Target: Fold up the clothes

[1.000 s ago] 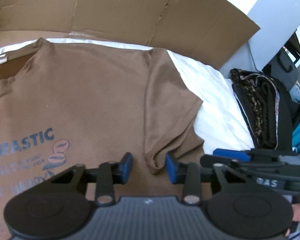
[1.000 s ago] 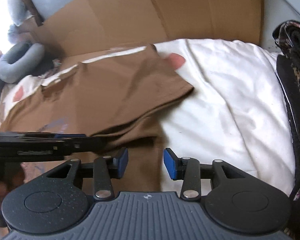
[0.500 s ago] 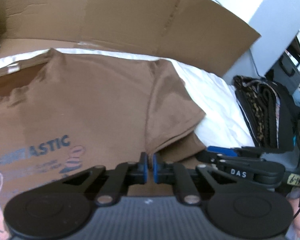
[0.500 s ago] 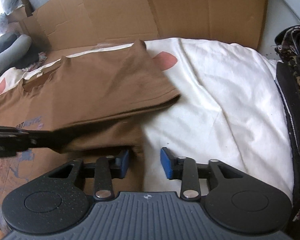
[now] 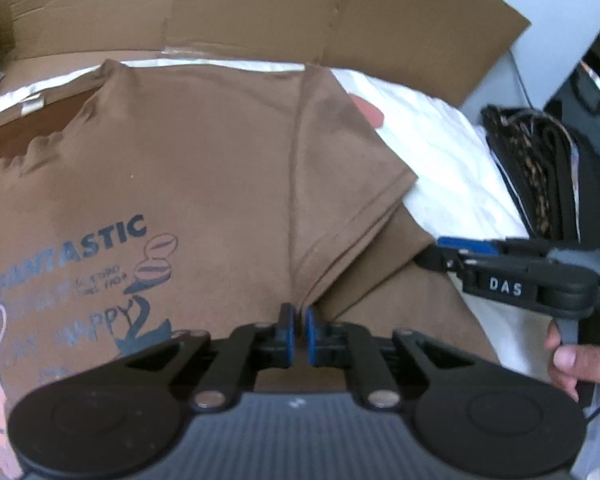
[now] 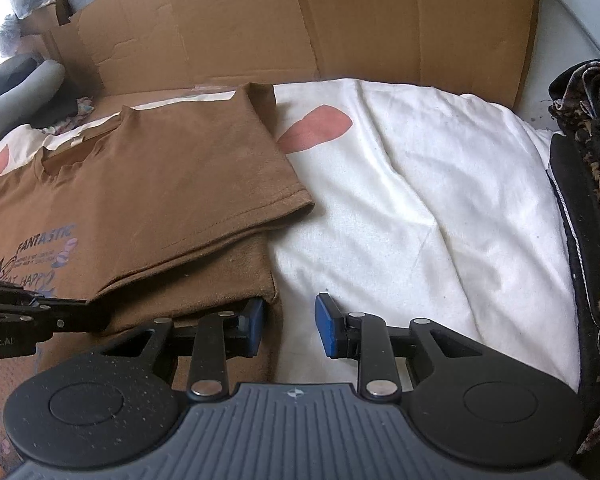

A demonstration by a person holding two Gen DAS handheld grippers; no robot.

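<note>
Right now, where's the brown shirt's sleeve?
In the right wrist view the sleeve lies flat left of centre, folded over the brown shirt, its hem beside the white sheet.

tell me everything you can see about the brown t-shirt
The brown t-shirt is soft knit, lying flat, front up, on the white sheet. It has a blue "FANTASTIC" print with coffee beans and a label at the neck. Its short sleeve lies folded in over the body. The left tool pinches cloth near the armpit, jaws easing open; the right tool straddles its side edge.
</note>
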